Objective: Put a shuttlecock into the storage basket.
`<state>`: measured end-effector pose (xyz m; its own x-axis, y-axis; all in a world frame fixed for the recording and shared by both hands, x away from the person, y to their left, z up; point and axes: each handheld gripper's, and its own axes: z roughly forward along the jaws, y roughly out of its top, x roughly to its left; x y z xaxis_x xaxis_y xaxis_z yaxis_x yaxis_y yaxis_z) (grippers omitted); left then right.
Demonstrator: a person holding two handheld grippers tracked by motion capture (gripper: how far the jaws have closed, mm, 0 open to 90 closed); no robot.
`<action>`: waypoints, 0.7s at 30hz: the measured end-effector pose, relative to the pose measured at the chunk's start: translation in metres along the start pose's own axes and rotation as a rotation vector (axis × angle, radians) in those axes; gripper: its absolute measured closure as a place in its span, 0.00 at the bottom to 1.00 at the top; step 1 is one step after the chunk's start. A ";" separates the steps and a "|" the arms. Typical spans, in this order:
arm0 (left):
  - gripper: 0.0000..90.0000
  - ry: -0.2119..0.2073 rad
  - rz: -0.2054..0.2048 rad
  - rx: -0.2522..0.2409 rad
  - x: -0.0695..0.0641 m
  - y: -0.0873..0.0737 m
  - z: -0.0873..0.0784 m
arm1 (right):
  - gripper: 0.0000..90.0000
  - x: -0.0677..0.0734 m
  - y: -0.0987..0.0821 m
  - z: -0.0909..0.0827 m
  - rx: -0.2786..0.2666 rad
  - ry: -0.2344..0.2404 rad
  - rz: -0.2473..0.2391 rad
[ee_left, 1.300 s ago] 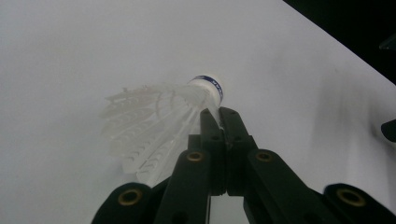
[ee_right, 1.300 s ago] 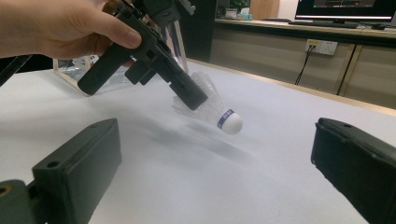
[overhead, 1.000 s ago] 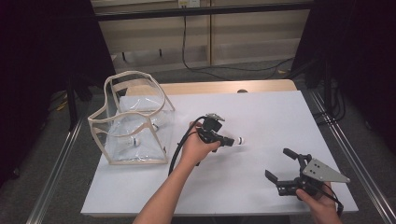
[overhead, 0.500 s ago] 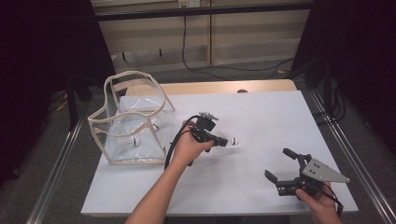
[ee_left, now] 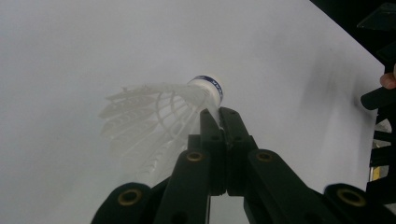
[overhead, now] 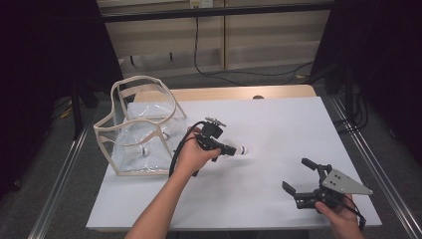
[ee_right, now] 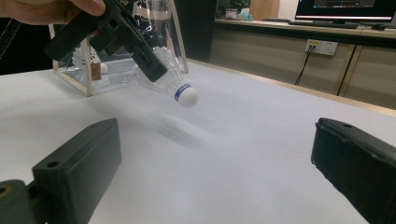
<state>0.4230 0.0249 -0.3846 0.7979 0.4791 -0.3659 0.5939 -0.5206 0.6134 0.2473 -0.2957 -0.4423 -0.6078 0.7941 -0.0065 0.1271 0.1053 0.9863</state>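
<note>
Above the white table, the left gripper pinches a shuttlecock by the edge of its feather skirt, cork pointing away, clear of the surface. Risk: so thin a hold may slip or crush the feathers before the clear bag is reached. The right gripper rests spread and unloaded.

This looks like a lab or office recording room: a white-topped work table framed by metal rails, a wall power socket with black cables, and a computer monitor on a long beige counter.
</note>
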 end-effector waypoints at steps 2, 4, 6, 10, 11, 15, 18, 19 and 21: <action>1.00 0.005 -0.006 0.003 0.000 0.000 -0.003 | 0.01 0.000 0.000 0.000 0.002 0.002 0.000; 1.00 0.011 -0.003 0.010 0.000 0.000 -0.006 | 0.01 0.000 0.000 0.000 0.000 0.002 0.000; 1.00 0.006 -0.011 0.010 -0.001 0.001 -0.009 | 0.01 0.000 0.000 0.000 0.001 0.001 0.001; 1.00 0.009 -0.016 0.021 -0.001 0.001 -0.013 | 0.01 0.000 0.000 0.000 0.000 0.000 0.005; 1.00 0.011 -0.017 0.025 -0.001 0.001 -0.015 | 0.01 0.000 0.000 0.000 0.000 0.000 0.005; 1.00 0.008 -0.020 0.046 -0.001 0.003 -0.019 | 0.01 0.000 0.000 0.000 0.000 0.001 0.005; 1.00 0.016 -0.023 0.049 0.000 0.004 -0.024 | 0.01 0.000 0.000 0.000 0.000 -0.001 0.005; 1.00 0.016 -0.023 0.051 0.000 0.004 -0.025 | 0.01 0.000 0.000 0.000 0.001 0.000 0.005; 1.00 0.013 -0.031 0.055 -0.001 0.005 -0.027 | 0.01 0.000 0.000 0.000 0.001 -0.001 0.006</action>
<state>0.4224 0.0408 -0.3625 0.7778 0.5043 -0.3750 0.6234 -0.5436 0.5621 0.2470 -0.2957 -0.4422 -0.6064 0.7952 -0.0011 0.1312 0.1014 0.9862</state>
